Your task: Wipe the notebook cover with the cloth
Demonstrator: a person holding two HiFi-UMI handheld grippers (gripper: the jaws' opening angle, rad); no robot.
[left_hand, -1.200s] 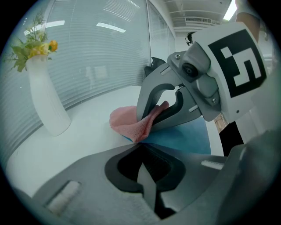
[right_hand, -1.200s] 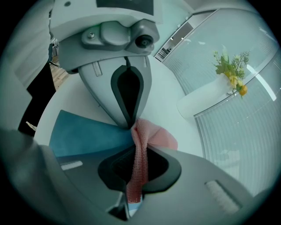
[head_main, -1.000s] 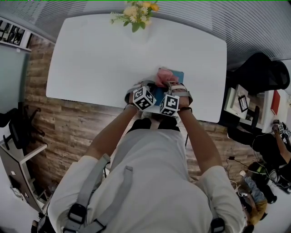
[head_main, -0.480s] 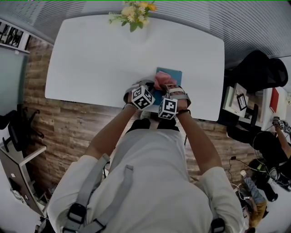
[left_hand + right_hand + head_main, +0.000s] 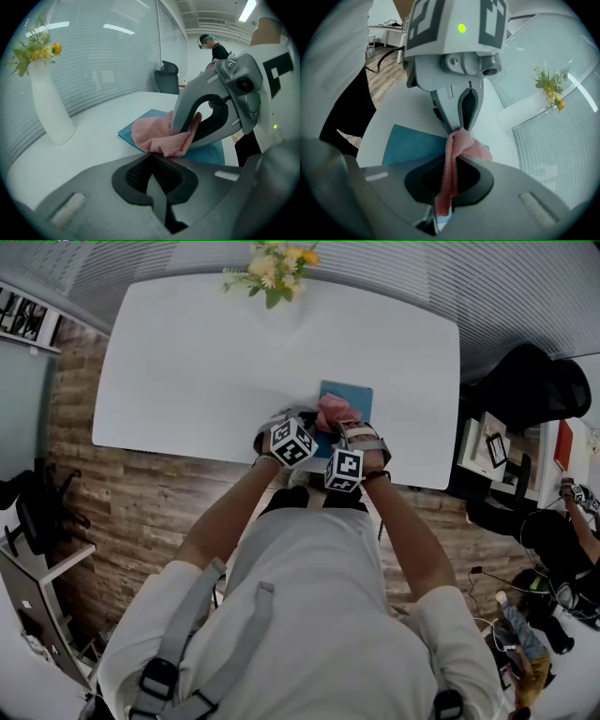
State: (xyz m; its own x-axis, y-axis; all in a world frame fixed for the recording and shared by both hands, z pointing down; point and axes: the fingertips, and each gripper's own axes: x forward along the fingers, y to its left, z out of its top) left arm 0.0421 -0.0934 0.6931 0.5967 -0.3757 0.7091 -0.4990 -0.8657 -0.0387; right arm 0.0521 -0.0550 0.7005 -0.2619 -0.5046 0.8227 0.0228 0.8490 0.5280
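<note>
A teal notebook (image 5: 349, 393) lies flat near the front right of the white table (image 5: 187, 362). A pink cloth (image 5: 333, 412) rests bunched on its cover. My right gripper (image 5: 452, 161) is shut on the cloth (image 5: 459, 143), a strip of which runs down between its jaws. The notebook (image 5: 415, 145) spreads out under it. My left gripper (image 5: 151, 157) is shut, with nothing visible between its jaws. Its tips sit at the notebook's edge (image 5: 136, 129), right beside the cloth (image 5: 157, 136). The two grippers face each other closely across the cloth.
A white vase (image 5: 49, 108) of yellow flowers (image 5: 272, 268) stands at the table's far edge. A black office chair (image 5: 530, 390) and cluttered shelves are off to the right. A person (image 5: 213, 44) stands in the background. The table's front edge is just below the grippers.
The right gripper has drawn the cloth back toward the person across the cover. More of the teal notebook shows beyond the cloth. The left gripper has stayed beside it.
</note>
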